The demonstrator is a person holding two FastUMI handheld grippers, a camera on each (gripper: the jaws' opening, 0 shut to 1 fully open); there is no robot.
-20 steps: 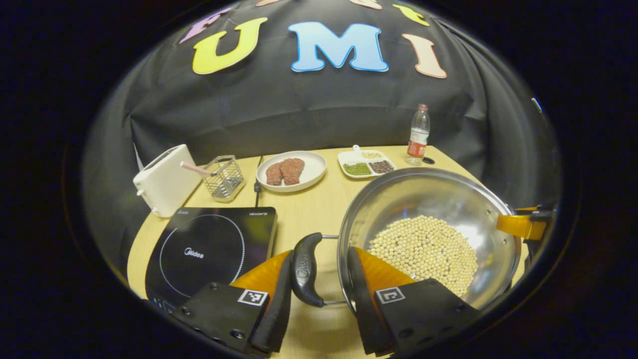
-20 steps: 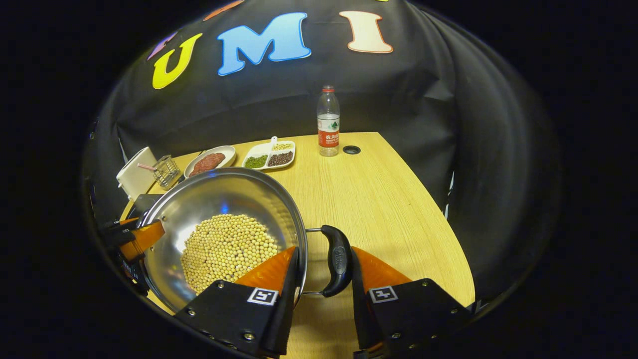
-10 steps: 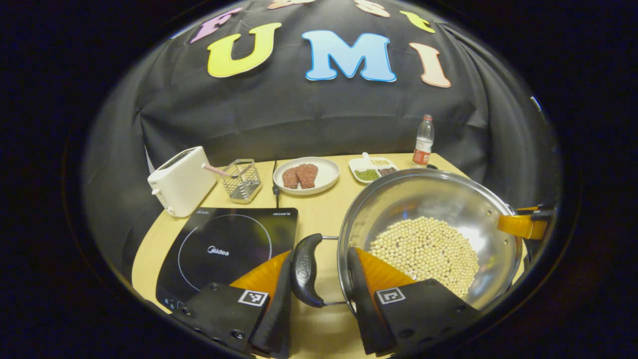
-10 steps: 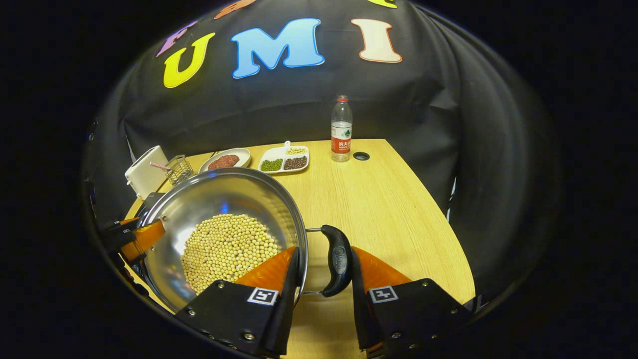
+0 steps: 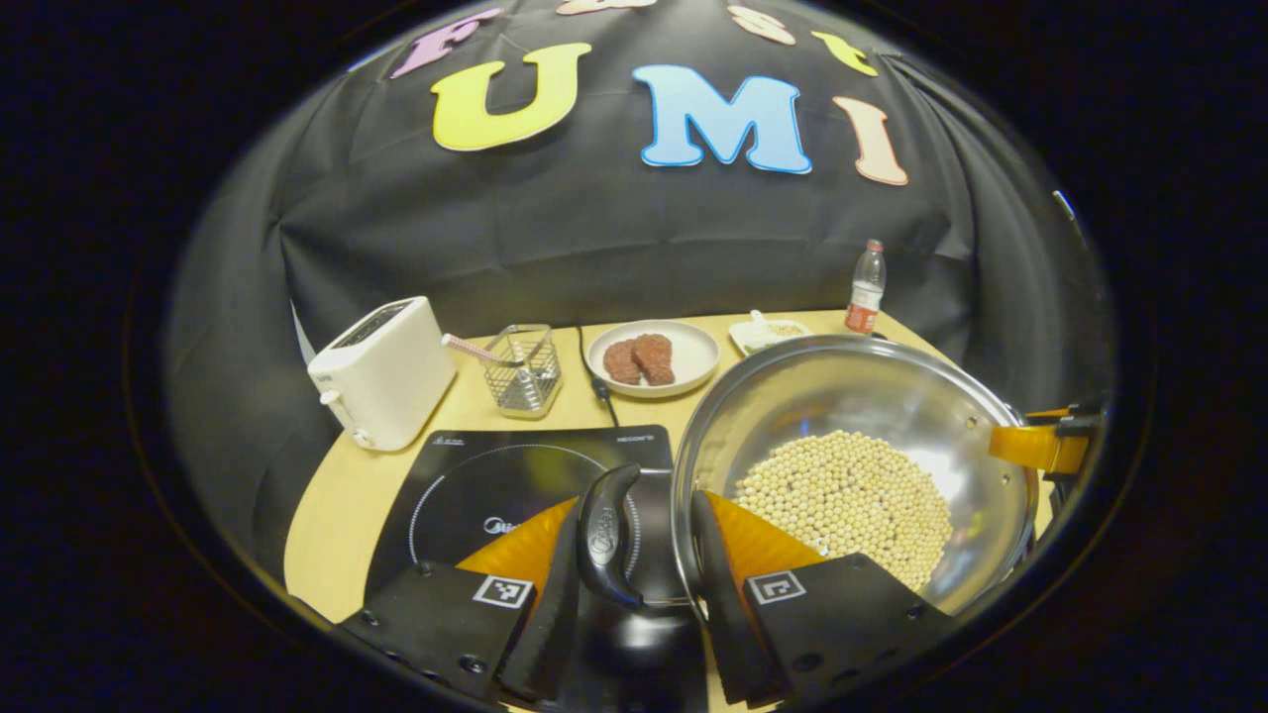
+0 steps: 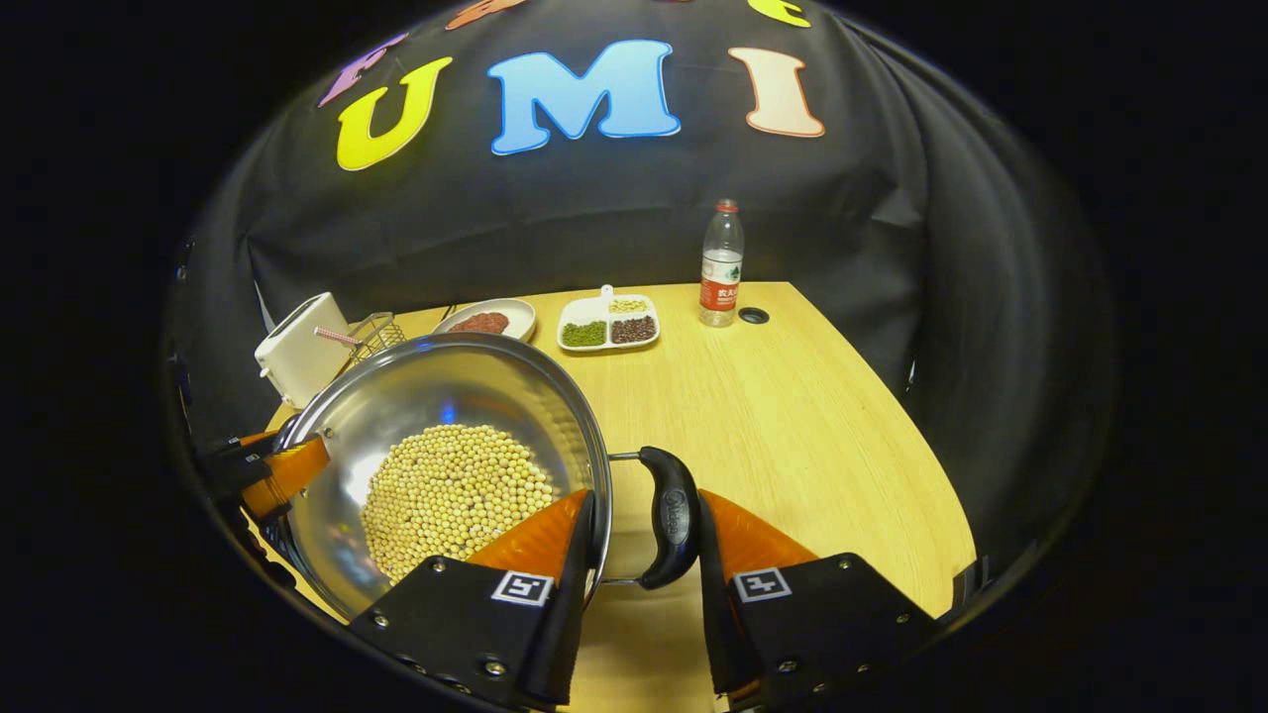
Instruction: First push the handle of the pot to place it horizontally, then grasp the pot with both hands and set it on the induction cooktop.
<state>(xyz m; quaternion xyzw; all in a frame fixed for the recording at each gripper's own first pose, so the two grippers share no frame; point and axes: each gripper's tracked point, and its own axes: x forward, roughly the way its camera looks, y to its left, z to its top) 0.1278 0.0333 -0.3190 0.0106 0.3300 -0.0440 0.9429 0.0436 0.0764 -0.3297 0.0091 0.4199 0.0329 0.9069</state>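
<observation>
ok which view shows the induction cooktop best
The left gripper view: the induction cooktop lies in plain sight under the pot's handle, its ring marking visible. In the right gripper view the pot hides it.

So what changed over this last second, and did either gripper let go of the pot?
The pot was carried left: its left handle now hangs over the induction cooktop rather than bare table. Neither let go; the left gripper and right gripper stay clamped on the handles. The soybeans look unshifted.
</observation>
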